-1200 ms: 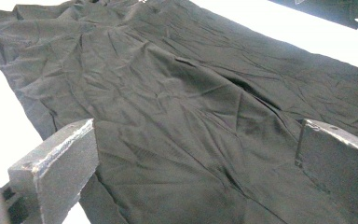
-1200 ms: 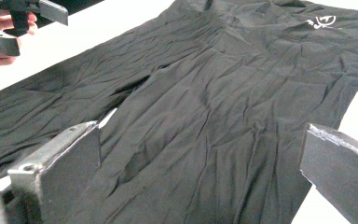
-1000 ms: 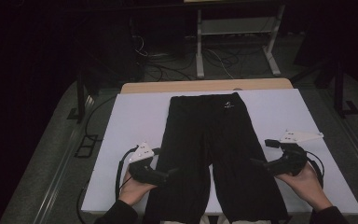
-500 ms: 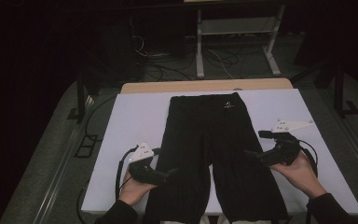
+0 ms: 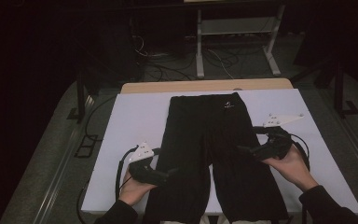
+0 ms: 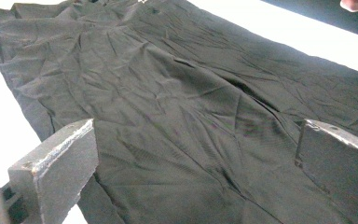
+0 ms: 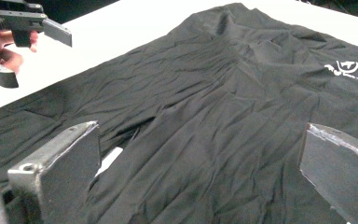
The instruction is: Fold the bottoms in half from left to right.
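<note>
A pair of black trousers [image 5: 209,140] lies flat on the white table cover [image 5: 135,121], waistband at the far end with a small white logo [image 5: 228,105], legs running toward me. My left gripper [image 5: 171,173] rests at the outer edge of the left leg, open, over the cloth [image 6: 177,102]. My right gripper [image 5: 242,150] hovers over the right leg, open, its jaws wide over the wrinkled fabric [image 7: 223,102] near the logo [image 7: 345,70]. The left gripper [image 7: 33,53] appears far off in the right gripper view, also open.
A wooden table edge [image 5: 205,86] shows beyond the white cover. Behind it stand a white metal rack [image 5: 235,28] and floor cables [image 5: 223,58]. Metal rails [image 5: 60,172] run along the table's left side. White cover lies bare on both sides of the trousers.
My right gripper has moved away from me and inward, from the cover beside the right leg onto that leg. The left gripper has stayed put.
</note>
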A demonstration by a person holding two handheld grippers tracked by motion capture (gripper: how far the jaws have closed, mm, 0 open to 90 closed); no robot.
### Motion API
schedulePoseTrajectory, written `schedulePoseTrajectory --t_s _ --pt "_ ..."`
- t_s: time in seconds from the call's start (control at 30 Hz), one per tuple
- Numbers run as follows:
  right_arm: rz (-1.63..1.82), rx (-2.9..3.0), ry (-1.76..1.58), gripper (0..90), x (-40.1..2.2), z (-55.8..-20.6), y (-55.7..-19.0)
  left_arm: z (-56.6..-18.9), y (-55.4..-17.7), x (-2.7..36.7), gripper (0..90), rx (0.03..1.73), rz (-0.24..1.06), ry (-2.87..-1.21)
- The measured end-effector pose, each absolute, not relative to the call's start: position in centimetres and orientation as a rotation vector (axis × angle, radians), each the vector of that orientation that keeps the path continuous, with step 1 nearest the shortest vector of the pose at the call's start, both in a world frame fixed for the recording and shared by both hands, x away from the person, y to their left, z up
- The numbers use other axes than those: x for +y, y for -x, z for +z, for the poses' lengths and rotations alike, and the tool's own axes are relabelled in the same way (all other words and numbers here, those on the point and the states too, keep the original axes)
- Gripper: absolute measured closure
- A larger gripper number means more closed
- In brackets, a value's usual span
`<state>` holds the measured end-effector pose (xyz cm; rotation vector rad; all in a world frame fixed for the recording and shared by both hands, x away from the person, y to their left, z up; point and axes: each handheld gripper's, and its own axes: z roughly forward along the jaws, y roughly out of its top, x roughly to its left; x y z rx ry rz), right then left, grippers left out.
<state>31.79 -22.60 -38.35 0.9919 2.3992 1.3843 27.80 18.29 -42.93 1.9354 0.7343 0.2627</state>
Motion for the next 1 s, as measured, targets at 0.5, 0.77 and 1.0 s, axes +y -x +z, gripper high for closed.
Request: schedulePoseTrajectory --t_s 0.5,0.77,1.0 --pt "1.379 2.425 -0.965 0.0 -20.7 -37.3 -34.0 -43.0 -27.9 18.2 0.0 0.736 0.265 -1.941" --pt "1.36 2.429 -0.961 0.0 -20.0 -36.6 -34.9 -43.0 -27.9 18.3 0.0 0.735 0.264 -1.937" --pt "1.348 2.437 -0.949 0.0 -19.2 -36.2 -35.7 -43.0 -27.9 18.2 0.0 0.742 0.256 -1.939"
